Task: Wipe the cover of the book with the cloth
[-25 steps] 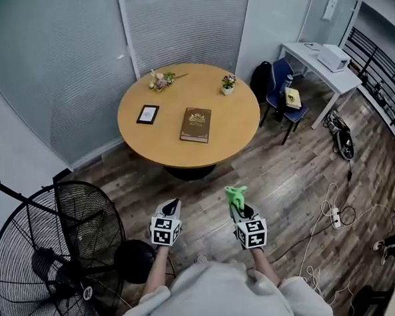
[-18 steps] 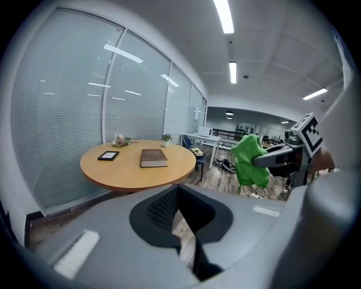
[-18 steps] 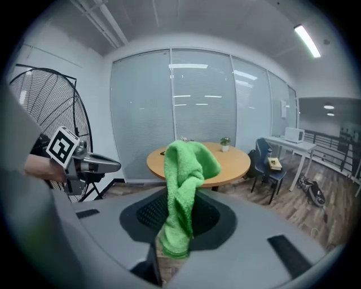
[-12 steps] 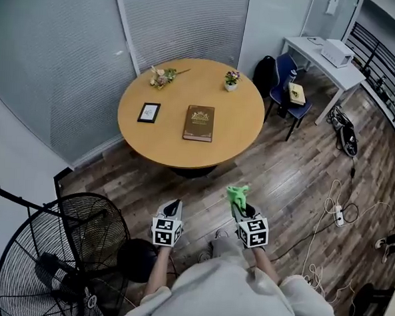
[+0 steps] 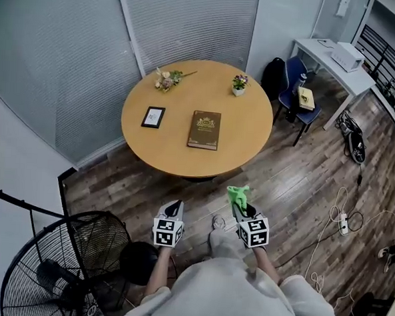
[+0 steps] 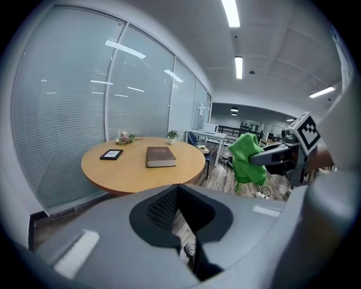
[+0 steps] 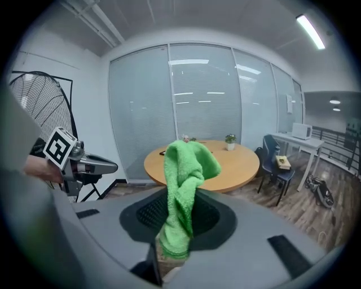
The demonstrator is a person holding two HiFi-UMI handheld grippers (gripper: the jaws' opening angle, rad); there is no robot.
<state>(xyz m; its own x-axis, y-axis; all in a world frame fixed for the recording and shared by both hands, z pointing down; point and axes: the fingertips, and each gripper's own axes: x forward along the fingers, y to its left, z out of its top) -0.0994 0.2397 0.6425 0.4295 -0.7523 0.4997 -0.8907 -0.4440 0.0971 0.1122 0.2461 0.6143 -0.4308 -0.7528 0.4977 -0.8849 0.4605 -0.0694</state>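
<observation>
Since the earlier frames the round light-wood table (image 5: 174,152) is drifting lower and rightwards in the head view, and the black wire-guard floor fan (image 5: 64,259) is sliding towards the bottom corner; the person is judged to be walking up to the table, while both tongs are keeping the same pose in front of the body

Progress: the wiping is not yet beginning. The brown hardcover book with a gilt emblem (image 5: 204,130) is lying flat and closed near the middle of the table, well apart from both tongs, and nothing is touching its cover. The right tongs (image 5: 242,205) are clamping the crumpled bright green terry cloth (image 5: 236,195), which is standing up from between the jaws in a bunch and drooping over them. The left tongs (image 5: 175,204) are sitting with jaws together and nothing between them. By judgement, everything is remaining to be done: reaching the table, lowering the cloth onto the cover and stroking across it

Containers: only one is showing on the table, a small white pot (image 5: 238,91) near the far right edge, holding a little plant with pink flowers. A loose spray of pale flowers (image 5: 167,79) is lying directly on the far side of the table, in no vase, and a small black-rimmed frame (image 5: 152,116) is lying flat to the left of the book, apart from it
</observation>
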